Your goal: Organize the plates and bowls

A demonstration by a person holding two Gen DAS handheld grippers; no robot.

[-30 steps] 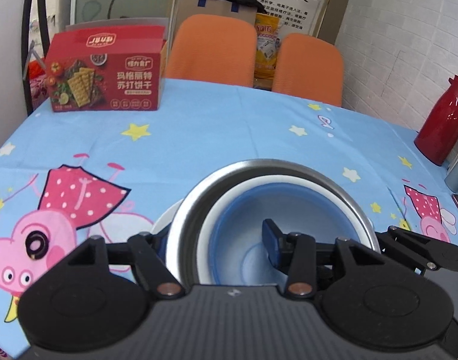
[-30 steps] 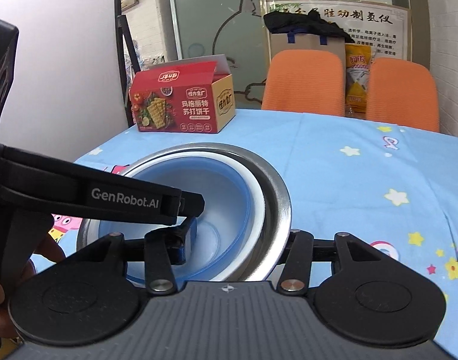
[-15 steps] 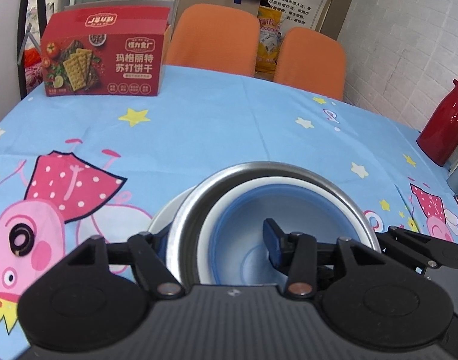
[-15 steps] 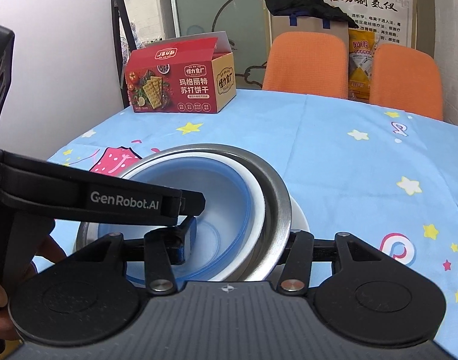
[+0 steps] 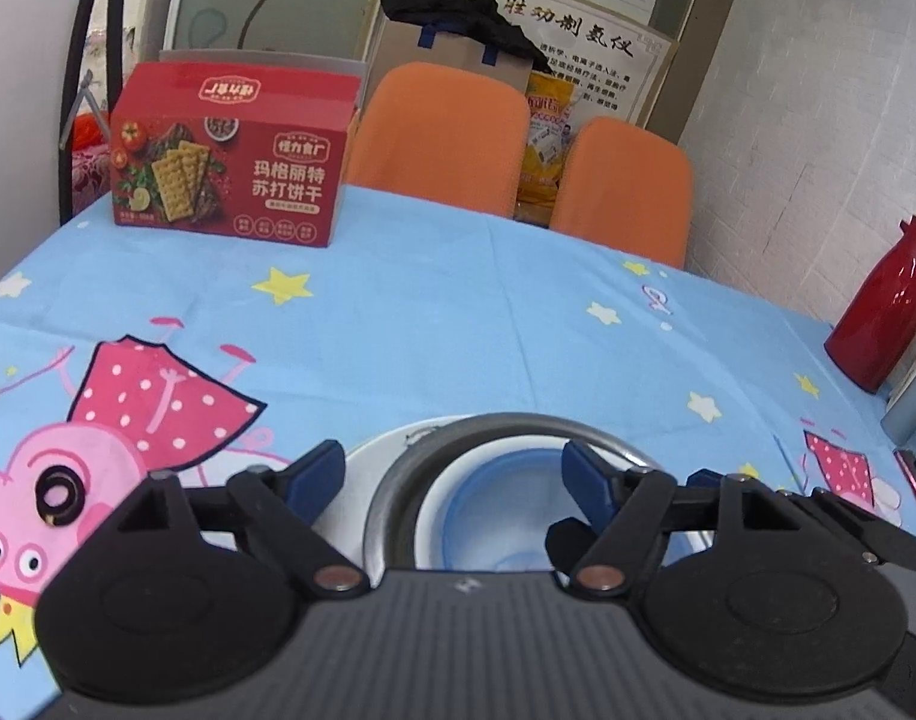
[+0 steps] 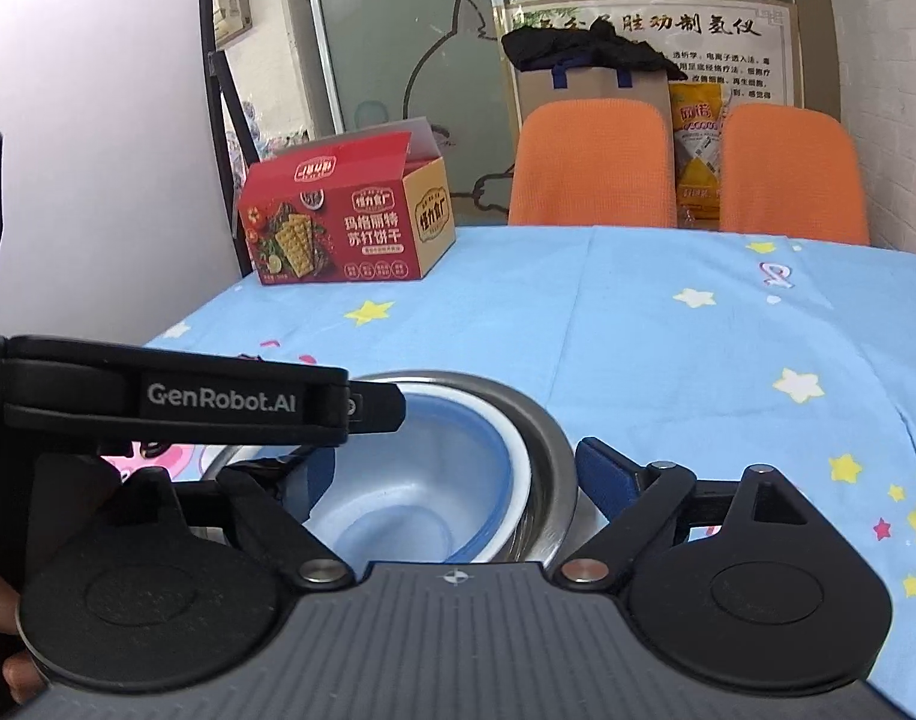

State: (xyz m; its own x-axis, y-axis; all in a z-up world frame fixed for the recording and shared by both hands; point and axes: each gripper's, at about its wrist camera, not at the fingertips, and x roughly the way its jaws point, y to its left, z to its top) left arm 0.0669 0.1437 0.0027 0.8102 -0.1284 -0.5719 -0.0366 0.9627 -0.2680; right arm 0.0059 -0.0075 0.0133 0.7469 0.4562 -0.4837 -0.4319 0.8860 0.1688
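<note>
A steel bowl (image 5: pixel 392 504) stands on a white plate (image 5: pixel 362 468), with a white bowl (image 5: pixel 434 498) and a blue bowl (image 5: pixel 493 498) nested inside it. My left gripper (image 5: pixel 452 471) straddles the steel bowl's left rim, one finger over the plate and one inside. Its jaws are opening and the pads are clear of the rim. My right gripper (image 6: pixel 458 477) straddles the right rim of the steel bowl (image 6: pixel 547 438), with one finger inside the blue bowl (image 6: pixel 422 456) and one outside. Its jaws are also opening and touch nothing. A left gripper finger (image 6: pixel 218 402) crosses the right wrist view.
The table wears a blue cartoon tablecloth (image 5: pixel 458 312). A red cracker box (image 5: pixel 230 180) stands at the far left corner and a red thermos (image 5: pixel 883 312) at the right edge. Two orange chairs (image 5: pixel 440 138) stand behind the table. A person's hand (image 6: pixel 2 600) shows at lower left.
Both grippers have let go of the bowl stack: the left jaws opened off the steel rim, and the right jaws spread wide. The stack rests on the plate.
</note>
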